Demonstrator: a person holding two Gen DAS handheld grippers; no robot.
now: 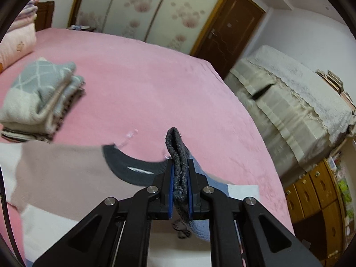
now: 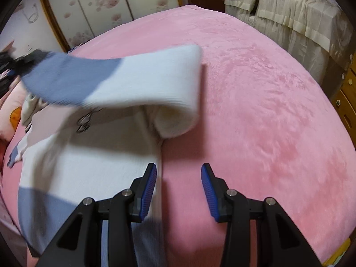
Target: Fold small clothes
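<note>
A small colour-block sweater in white, blue and mauve (image 2: 84, 162) lies on the pink bed (image 2: 255, 93). My left gripper (image 1: 180, 178) is shut on the dark grey knit cuff (image 1: 178, 155) of its sleeve. In the right wrist view that blue and white sleeve (image 2: 124, 77) is lifted and stretched across above the sweater's body, blurred by motion. My right gripper (image 2: 179, 191) is open and empty, low over the sweater's right edge, its left finger (image 2: 148, 191) above the white fabric.
A stack of folded clothes (image 1: 40, 98) sits on the bed at the left, with pink pillows (image 1: 15, 42) behind. A cloth-covered piece of furniture (image 1: 296, 102) and wooden drawers (image 1: 318, 191) stand beyond the bed's right edge.
</note>
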